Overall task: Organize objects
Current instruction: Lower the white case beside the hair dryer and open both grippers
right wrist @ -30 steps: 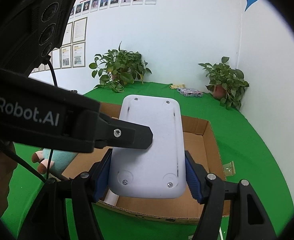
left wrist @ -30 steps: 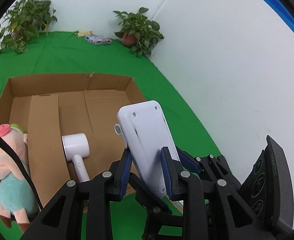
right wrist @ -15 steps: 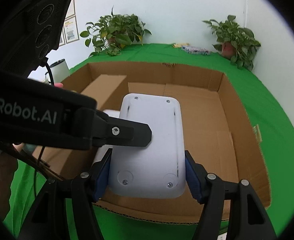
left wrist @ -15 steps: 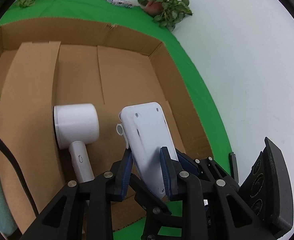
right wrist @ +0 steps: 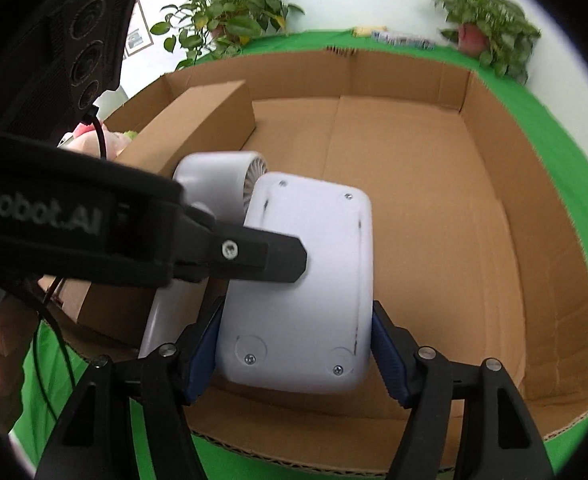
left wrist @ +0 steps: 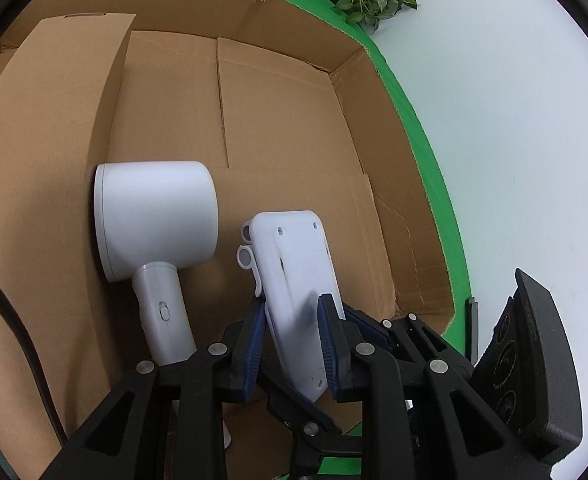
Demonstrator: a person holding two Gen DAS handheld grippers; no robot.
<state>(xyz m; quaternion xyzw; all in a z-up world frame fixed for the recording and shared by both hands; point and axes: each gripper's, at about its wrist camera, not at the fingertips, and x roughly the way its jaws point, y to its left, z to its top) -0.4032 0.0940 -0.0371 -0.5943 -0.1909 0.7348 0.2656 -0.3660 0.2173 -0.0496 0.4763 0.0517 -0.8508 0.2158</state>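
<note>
Both grippers hold one flat white plastic device (left wrist: 294, 268), back side up with screws showing; it also shows in the right wrist view (right wrist: 309, 280). My left gripper (left wrist: 292, 332) is shut on its thin edges. My right gripper (right wrist: 297, 344) is shut on its wide sides. The left gripper's finger (right wrist: 262, 256) lies across the device. The device hangs low inside the open cardboard box (left wrist: 294, 120), just right of a white hair dryer (left wrist: 154, 220) lying on the box floor, also seen in the right wrist view (right wrist: 214, 176).
A folded cardboard insert (right wrist: 206, 120) stands along the box's left side. A pink plush pig (right wrist: 90, 136) sits outside the box's left wall. Potted plants (right wrist: 230, 20) stand at the back of the green cloth (right wrist: 553, 128). The box floor right of the device is bare cardboard (right wrist: 433, 208).
Both grippers have carried the white device forward and down from above the box's near edge into the box, close beside the hair dryer.
</note>
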